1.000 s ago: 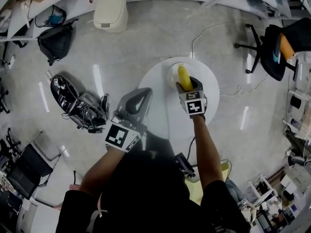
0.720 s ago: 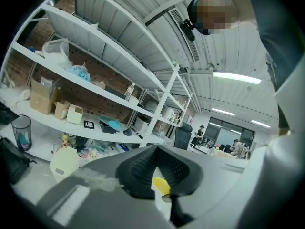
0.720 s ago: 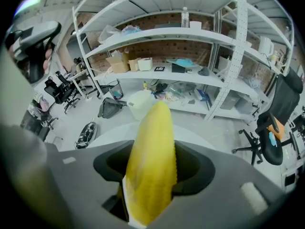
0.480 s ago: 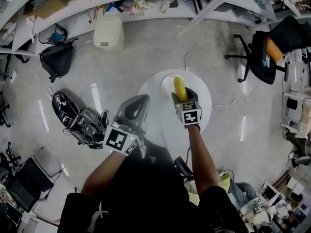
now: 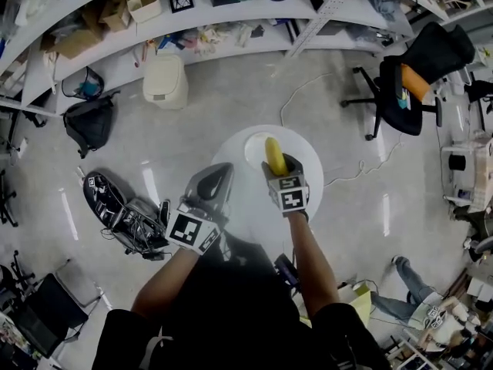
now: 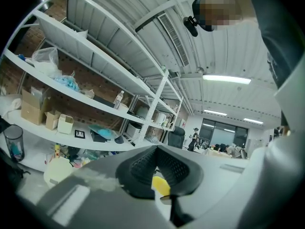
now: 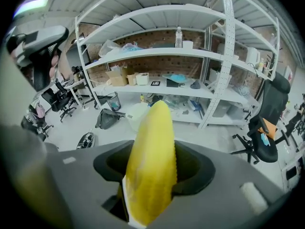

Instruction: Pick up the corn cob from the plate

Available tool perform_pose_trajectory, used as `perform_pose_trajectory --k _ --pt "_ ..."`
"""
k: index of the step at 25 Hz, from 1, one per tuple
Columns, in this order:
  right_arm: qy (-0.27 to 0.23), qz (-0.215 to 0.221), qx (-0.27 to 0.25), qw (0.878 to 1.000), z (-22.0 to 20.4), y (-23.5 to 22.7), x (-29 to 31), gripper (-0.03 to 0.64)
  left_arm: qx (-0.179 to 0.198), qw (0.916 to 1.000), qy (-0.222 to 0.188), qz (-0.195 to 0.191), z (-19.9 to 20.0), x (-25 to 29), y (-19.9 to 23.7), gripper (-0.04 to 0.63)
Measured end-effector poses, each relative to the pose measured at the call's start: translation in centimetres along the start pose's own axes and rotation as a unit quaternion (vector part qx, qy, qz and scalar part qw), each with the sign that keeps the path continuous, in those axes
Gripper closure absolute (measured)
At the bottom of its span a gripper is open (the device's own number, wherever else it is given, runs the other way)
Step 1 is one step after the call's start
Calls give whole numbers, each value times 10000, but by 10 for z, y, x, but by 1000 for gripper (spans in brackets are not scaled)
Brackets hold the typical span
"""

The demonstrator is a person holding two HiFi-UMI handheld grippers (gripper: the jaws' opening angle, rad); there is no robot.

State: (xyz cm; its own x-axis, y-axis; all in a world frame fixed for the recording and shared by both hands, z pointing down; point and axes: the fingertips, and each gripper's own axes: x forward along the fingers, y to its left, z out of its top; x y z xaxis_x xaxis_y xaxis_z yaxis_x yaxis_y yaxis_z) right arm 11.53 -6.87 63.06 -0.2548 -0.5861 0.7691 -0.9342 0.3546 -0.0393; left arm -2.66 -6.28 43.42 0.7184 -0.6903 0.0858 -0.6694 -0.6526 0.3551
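A yellow corn cob stands up between the jaws of my right gripper, which is shut on its lower half. It hangs above the white plate on the round white table. In the right gripper view the corn cob fills the middle of the right gripper. My left gripper hovers over the table's left edge, level, with its tips together and nothing in it. The left gripper view shows the left gripper with a bit of the corn cob beyond its jaws.
A cream bin and a black bag lie on the floor beyond the table. A heap of dark gear is at the left, a black office chair at the right. Loaded shelves run along the back.
Both grippers have risen. The right one has carried the corn cob higher above the plate, and the table looks smaller and farther below.
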Motion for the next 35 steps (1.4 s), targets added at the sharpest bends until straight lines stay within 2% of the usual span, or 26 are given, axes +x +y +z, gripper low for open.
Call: perform_pose_trajectory --k 23,35 --pt "-911 -333 301 9948 28 -12 -99 357 325 9983 -334 -344 37 6 -54 594" --pt "-1649 -551 763 9818 50 -17 -150 356 421 9973 -362 -490 47 4 -66 594"
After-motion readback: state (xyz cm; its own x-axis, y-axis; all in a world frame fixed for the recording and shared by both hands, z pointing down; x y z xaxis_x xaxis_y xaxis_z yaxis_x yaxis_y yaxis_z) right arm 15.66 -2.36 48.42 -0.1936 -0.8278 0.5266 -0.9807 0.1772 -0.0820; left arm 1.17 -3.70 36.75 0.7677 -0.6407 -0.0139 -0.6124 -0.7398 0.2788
